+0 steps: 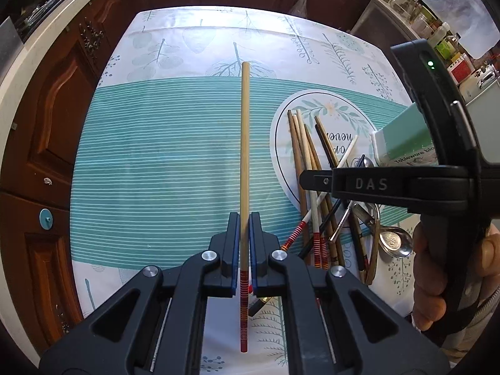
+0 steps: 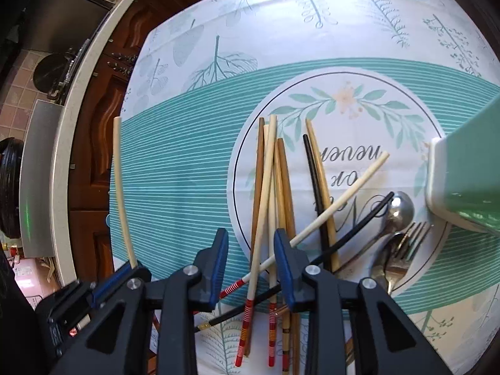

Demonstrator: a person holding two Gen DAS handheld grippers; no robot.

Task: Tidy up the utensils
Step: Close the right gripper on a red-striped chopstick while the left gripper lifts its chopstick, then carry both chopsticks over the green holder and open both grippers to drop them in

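Note:
My left gripper (image 1: 244,218) is shut on a pale bamboo chopstick (image 1: 245,143) with a red-striped end, held above the tablecloth and pointing away. It also shows at the left of the right wrist view (image 2: 120,187). My right gripper (image 2: 250,237) is open and empty, hovering over a pile of chopsticks (image 2: 272,187) in pale, brown and black. The pile also shows in the left wrist view (image 1: 309,162). Spoons (image 2: 400,206) and a fork (image 2: 412,237) lie to the pile's right.
A green and white tableware box (image 2: 462,175) stands at the right, also in the left wrist view (image 1: 403,137). The table (image 1: 156,156) has a teal-striped leaf-print cloth. Dark wooden cabinets (image 1: 62,109) stand left and behind. A counter with bottles (image 1: 443,37) runs at the back right.

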